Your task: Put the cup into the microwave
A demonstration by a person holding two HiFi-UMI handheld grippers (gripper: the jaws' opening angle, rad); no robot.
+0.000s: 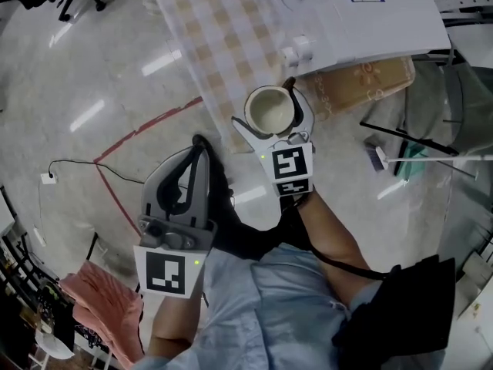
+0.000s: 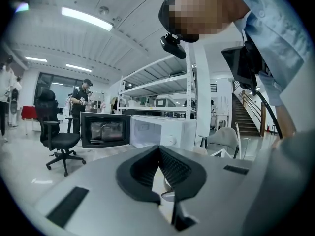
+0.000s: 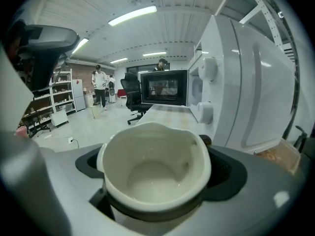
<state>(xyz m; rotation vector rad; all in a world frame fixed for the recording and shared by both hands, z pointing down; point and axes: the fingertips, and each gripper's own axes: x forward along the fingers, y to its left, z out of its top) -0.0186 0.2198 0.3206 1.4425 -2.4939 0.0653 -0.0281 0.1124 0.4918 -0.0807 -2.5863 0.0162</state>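
Note:
A cream cup sits upright and empty between the jaws of my right gripper, which is shut on it. In the right gripper view the cup fills the foreground between the dark pads. The white microwave stands just beyond, on a checked tablecloth. Its body is close on the right and its dark door stands open farther back. My left gripper hangs lower left, away from the table, jaws shut on nothing. Its view shows the microwave with the door open.
A brown patterned box lies below the microwave's near side. A black office chair and standing people are far off on the floor. Metal shelving rises behind the microwave. Red tape lines mark the floor.

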